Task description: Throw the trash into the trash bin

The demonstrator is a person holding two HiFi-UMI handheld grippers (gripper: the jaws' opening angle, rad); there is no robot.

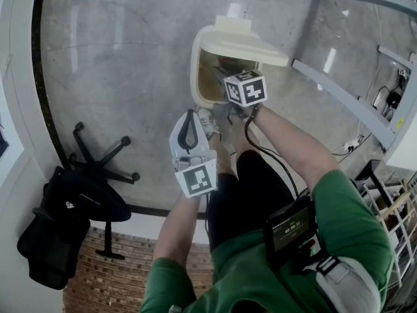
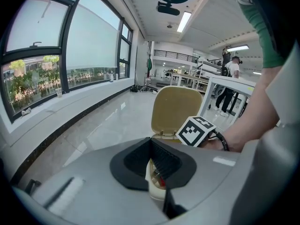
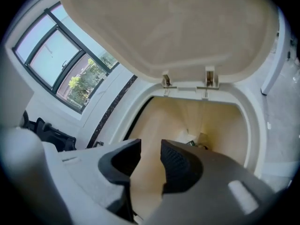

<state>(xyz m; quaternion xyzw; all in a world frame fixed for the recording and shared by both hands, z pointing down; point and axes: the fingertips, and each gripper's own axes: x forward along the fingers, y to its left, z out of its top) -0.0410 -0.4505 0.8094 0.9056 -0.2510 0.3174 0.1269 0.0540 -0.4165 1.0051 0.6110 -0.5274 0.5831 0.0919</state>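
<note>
Your right tool (image 3: 151, 153) hangs over the open mouth of the trash bin (image 1: 196, 77). Its jaws are parted with nothing between them, and only the tan inner wall shows through the gap. The trash (image 3: 193, 139) lies at the bottom of the bin, below the jaws and a little to their right, well apart from them. It is a pale scrap and something dark, too small to name. I judge this tool's drop done.

The relation that matters is the lid (image 1: 242, 43). It stands up on 2 hinges at the bin's far side, beyond and above the right tool, so the only free way out is up and back toward you.

Your left tool (image 2: 152, 156) is released too, with its jaws slightly apart. The cream curve in the gap looks to me like the bin's near rim, with a red scrap (image 2: 161, 181) inside. In the head view this tool sits nearer your body, short of the rim and just beside a white shoe (image 1: 208, 122). The right tool is the 1 at the bin.
</note>
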